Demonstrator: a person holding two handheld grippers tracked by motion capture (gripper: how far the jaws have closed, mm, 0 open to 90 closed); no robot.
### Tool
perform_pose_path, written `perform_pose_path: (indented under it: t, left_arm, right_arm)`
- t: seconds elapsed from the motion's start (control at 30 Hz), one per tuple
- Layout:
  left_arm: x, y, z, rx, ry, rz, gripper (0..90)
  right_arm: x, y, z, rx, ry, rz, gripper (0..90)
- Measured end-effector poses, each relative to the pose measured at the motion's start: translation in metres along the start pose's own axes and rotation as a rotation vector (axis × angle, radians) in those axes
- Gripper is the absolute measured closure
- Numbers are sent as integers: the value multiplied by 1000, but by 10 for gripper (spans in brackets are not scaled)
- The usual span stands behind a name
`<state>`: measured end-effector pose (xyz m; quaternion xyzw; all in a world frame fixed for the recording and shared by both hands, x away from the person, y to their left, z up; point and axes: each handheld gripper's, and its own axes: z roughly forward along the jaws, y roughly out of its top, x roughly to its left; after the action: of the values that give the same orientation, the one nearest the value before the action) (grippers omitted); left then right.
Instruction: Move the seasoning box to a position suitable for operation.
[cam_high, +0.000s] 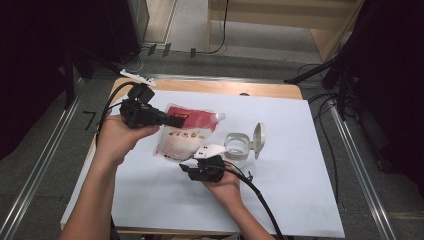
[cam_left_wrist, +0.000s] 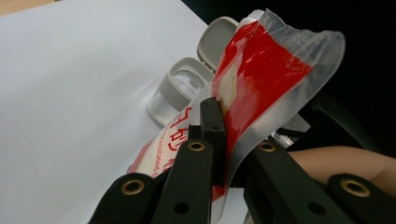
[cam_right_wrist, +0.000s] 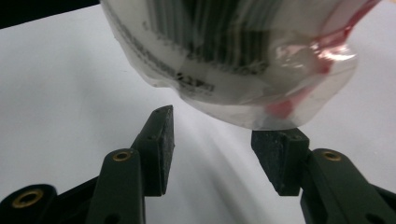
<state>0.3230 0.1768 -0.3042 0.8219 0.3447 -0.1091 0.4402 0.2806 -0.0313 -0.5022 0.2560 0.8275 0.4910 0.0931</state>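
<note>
Pouch of red and white plastic hangs above the white sheet that covers the table, lifted clear of it near the middle-left. We see our left gripper clamped on the pouch's red top edge: in the left gripper view the black jaws are pressed together with the sealed film pinched between them, the torn clear corner standing up past the pads. From the high view, the pouch slopes down from that grip toward our right hand.

Our right gripper sits just under the pouch's lower end. In the right gripper view its jaws stand about half open, with the rounded bottom of the pouch, showing a barcode and small print, hovering just above them. One corner of the film comes down to the top of the right-hand pad; we cannot tell whether it touches. Nothing is squeezed between those pads.

Just beside the pouch, on the sheet, stands a small clear container with its grey hinged lid flipped open.
</note>
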Motion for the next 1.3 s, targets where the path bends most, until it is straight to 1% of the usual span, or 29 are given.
perform_pose_path:
  t: [0.03, 0.07, 0.1, 0.13, 0.17, 0.23, 0.27, 0.3, 0.4, 0.47, 0.5, 0.53, 0.57, 0.6, 0.63, 0.67, 0.77, 0.8, 0.83, 0.87, 0.93, 1.0, 1.03, 1.07, 1.1, 1.13, 1.23, 1.27, 1.3]
  left_arm:
    - [0, 0, 0, 0, 0, 0, 900]
    - [2, 0, 0, 5, -15, -8, 900]
    - [2, 0, 0, 5, -15, -8, 900]
    - [2, -1, 1, 5, -33, -31, 900]
    - [2, -1, 1, 5, -33, -31, 900]
    - [3, 0, 2, 1, -44, -34, 899]
    - [3, 0, 2, 1, -44, -34, 899]
    - [3, 0, 3, -20, -30, -37, 899]
    - [1, 1, 6, -22, -16, -31, 894]
    - [-1, 2, 13, -40, -4, -19, 887]
    - [-1, 2, 13, -40, -4, -19, 883]
    - [-1, 3, 19, -24, 10, 7, 875]
    - [-1, 3, 19, -24, 10, 7, 868]
    - [-2, 3, 23, -3, 31, 19, 868]
    - [-1, 3, 32, 42, 63, 34, 845]
    - [-1, 3, 35, 52, 73, 46, 837]
    - [0, 3, 37, 63, 64, 52, 830]
    - [0, 1, 40, 97, 67, 94, 822]
    - [0, 1, 40, 97, 67, 94, 810]
    - [1, -1, 47, 145, 89, 124, 790]
    - [1, -1, 49, 154, 82, 137, 774]
    - [1, -1, 52, 134, 45, 169, 773]
    - [1, -2, 53, 137, 39, 161, 767]
    - [2, -3, 53, 158, 31, 169, 766]
    - [2, -3, 53, 158, 31, 169, 765]
    - [4, -4, 54, 169, 15, 169, 766]
    - [6, -5, 53, 179, 23, 179, 763]
    - [6, -5, 54, 167, 15, 175, 778]
    - [5, -4, 54, 175, 8, 161, 803]
  right_arm:
    - [0, 0, 0, 0, 0, 0, 487]
    - [-2, -2, -1, -28, -12, 14, 481]
    - [-2, -2, -1, -28, -12, 14, 481]
    - [-3, -2, -4, -56, -15, 29, 470]
    - [-3, -2, -4, -56, -15, 29, 470]
    - [1, -1, -6, -82, 4, -17, 467]
    - [1, -1, -6, -82, 4, -17, 467]
    - [5, 0, -7, -98, 22, -22, 478]
    - [10, 1, -9, -99, 33, -38, 502]
    - [14, 2, -10, -99, 47, -56, 520]
    - [14, 2, -10, -99, 47, -56, 520]
    - [21, 4, -10, -82, 43, -83, 535]
    - [21, 4, -10, -82, 43, -83, 535]
    - [22, 4, -10, -74, 64, -59, 537]
    - [21, 3, -10, -72, 93, -27, 539]
    - [21, 3, -11, -67, 104, -11, 542]
    - [21, 3, -12, -53, 117, 12, 545]
    - [20, 1, -16, -53, 126, 15, 547]
    - [20, 1, -16, -53, 126, 15, 547]
    - [20, 1, -19, -64, 148, 30, 549]
    - [19, 2, -21, -72, 162, 44, 550]
    - [18, 4, -26, -86, 175, 69, 552]
    - [17, 5, -28, -89, 173, 69, 552]
    - [17, 5, -29, -86, 169, 69, 552]
    - [16, 5, -29, -83, 182, 68, 552]
    - [17, 5, -30, -80, 183, 64, 552]
    - [17, 4, -30, -74, 192, 68, 552]
    - [16, 4, -30, -76, 200, 80, 553]
    - [16, 4, -30, -79, 198, 82, 553]
